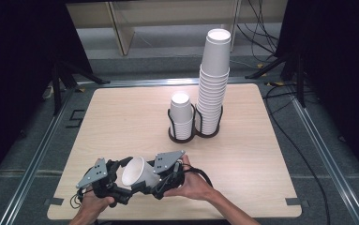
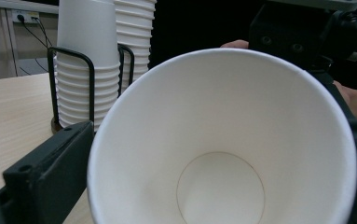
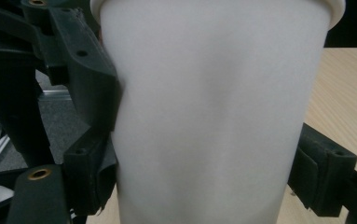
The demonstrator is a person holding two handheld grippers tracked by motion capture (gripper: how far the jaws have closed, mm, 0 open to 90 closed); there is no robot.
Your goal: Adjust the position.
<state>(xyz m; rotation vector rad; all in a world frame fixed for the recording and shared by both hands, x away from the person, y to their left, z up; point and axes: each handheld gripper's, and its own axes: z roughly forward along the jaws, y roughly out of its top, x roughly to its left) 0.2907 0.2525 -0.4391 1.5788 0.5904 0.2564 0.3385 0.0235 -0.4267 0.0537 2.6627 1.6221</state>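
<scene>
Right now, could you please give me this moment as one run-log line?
paper cup: between both grippers | right gripper: shut on cup wall | left gripper: open at rim | cup holder: two stacks, far side

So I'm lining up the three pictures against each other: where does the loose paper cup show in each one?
High view: the loose paper cup lies low and left of centre, between the two grippers, mouth toward the camera.
Left gripper view: the cup fills the middle and right, seen into its mouth.
Right gripper view: its outer wall spans the centre, top to bottom.
Shared landmark: the wooden table.
</scene>
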